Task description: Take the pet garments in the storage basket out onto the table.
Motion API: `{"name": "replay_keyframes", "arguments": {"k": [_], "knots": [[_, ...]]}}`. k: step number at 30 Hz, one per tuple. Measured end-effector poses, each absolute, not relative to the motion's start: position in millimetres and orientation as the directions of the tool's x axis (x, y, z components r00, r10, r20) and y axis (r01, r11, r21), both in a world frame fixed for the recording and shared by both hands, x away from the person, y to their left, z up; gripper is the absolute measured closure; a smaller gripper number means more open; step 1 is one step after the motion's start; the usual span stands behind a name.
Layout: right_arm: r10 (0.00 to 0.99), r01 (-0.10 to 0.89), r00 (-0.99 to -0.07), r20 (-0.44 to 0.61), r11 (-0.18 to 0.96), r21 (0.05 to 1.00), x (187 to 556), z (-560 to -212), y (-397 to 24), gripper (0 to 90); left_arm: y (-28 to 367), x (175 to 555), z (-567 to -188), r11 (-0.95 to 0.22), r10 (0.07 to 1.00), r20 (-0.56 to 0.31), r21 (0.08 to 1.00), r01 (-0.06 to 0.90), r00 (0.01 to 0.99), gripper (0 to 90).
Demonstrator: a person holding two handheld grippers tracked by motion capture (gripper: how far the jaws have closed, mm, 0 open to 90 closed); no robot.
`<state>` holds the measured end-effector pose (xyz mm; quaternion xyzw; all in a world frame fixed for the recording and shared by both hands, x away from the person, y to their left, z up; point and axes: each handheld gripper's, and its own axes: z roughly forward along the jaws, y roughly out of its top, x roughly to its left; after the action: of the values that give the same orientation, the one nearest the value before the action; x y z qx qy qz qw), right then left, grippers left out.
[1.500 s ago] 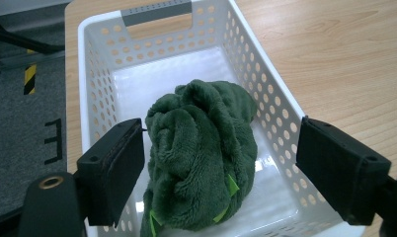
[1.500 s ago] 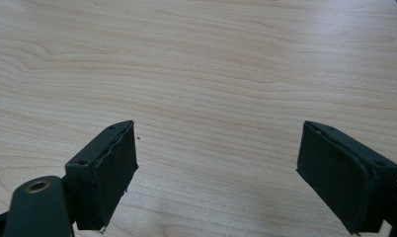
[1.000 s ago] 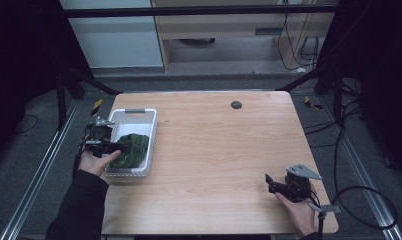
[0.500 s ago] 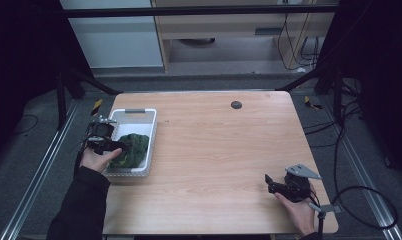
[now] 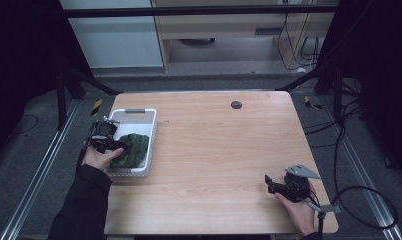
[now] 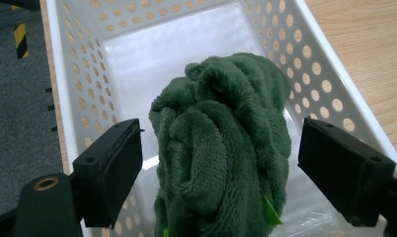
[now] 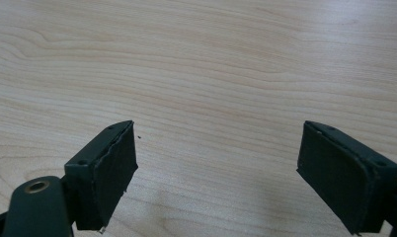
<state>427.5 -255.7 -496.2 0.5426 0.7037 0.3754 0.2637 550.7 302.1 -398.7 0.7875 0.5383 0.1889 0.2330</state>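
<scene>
From the high view, the green cloth (image 5: 133, 148) lay inside the white basket (image 5: 150, 131), and the left gripper (image 5: 107, 141) hung at the basket's near left side. The right gripper (image 5: 284, 187) sat far from the basket on the bench (image 5: 224, 150).

In the left gripper view, the jaws stood apart, one on each side of the cloth, not squeezing it.

In the right gripper view, the jaws stood wide apart over bare wood.

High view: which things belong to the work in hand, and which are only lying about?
In the job:
- green cloth, between the open jaws, not gripped
- white basket holding it
- left gripper

Lying about:
- dark round spot on the table's far side
- right gripper, open over bare table
</scene>
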Motion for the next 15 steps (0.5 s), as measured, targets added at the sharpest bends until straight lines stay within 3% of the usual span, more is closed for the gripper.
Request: {"name": "replay_keyframes", "arguments": {"k": [15], "knots": [[0.96,0.574,-0.279,0.036,0.136,0.807,428,-497,-255,14.5,303,557,-409,-0.314,0.935,0.031,0.537,0.783,0.353,16.0]]}}
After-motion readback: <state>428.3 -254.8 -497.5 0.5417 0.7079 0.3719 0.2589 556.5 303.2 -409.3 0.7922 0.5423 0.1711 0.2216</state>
